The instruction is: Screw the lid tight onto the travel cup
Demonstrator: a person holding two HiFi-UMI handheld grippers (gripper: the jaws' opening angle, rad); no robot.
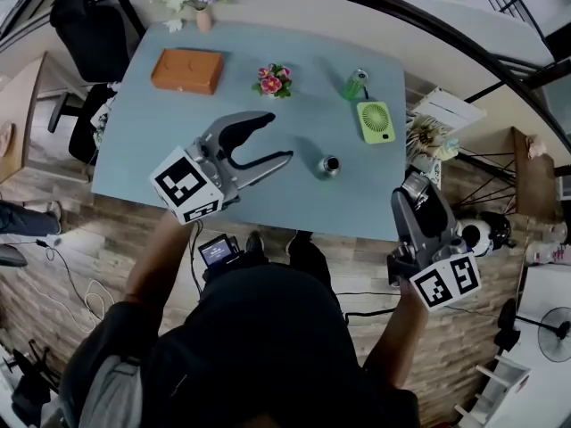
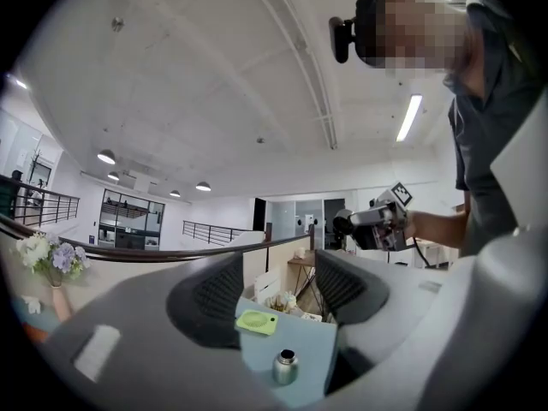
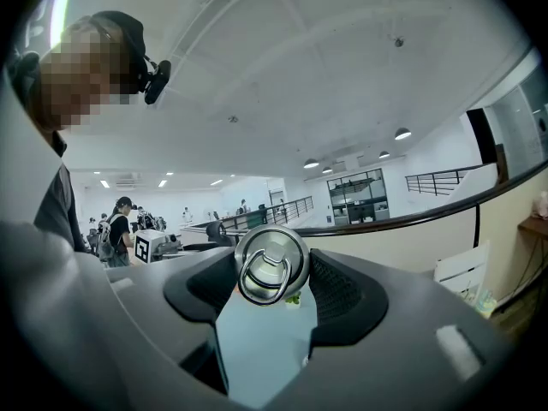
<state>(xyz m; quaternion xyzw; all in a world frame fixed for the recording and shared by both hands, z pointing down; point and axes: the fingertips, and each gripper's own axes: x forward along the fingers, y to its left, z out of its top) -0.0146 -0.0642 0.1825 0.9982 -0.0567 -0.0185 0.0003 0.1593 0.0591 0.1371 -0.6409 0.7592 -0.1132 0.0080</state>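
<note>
At the bottom of the head view, the person's arms are reaching over wood flooring [image 1: 98, 257] toward the pale blue table [image 1: 152, 132]. At lower right, by the table's near corner, the right gripper [image 3: 272, 285] is clamping the steel lid [image 3: 272, 262]. Left of centre, the left gripper [image 1: 277, 139] is hovering, jaws apart and empty. Just right of it, the travel cup [image 1: 330, 165] is standing open. Farther up, a green fan [image 1: 376, 120], a flower pot [image 1: 272, 80] and a brown box [image 1: 186, 69] are sitting. A white ceiling [image 2: 214, 75] is arching overhead.
</note>
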